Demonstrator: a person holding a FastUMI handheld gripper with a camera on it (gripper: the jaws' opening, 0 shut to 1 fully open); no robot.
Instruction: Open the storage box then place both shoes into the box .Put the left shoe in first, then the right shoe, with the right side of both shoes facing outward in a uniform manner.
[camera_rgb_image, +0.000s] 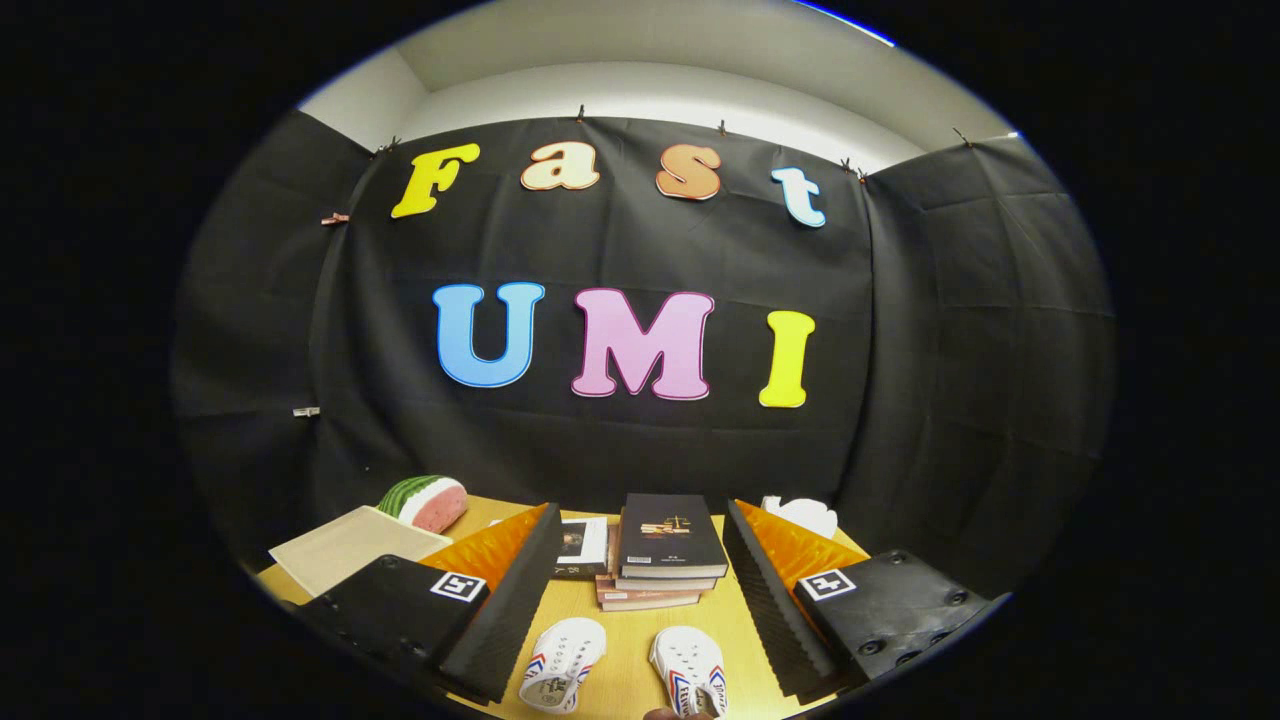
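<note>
Two small white shoes with red and blue side stripes lie on the wooden table between my fingers, toes pointing away from me: one shoe (562, 662) on the left, the other shoe (690, 668) on the right. My gripper (635, 570) is open, its two fingers spread wide on either side of the shoes and above them, touching nothing. A beige flat box (345, 545) lies beyond the left finger (505, 600).
A stack of books (665, 555) sits just beyond the shoes, with another book (583, 545) to its left. A watermelon slice (425, 500) rests behind the beige box. A white object (805, 515) shows beyond the right finger (765, 590). Black cloth walls close the back.
</note>
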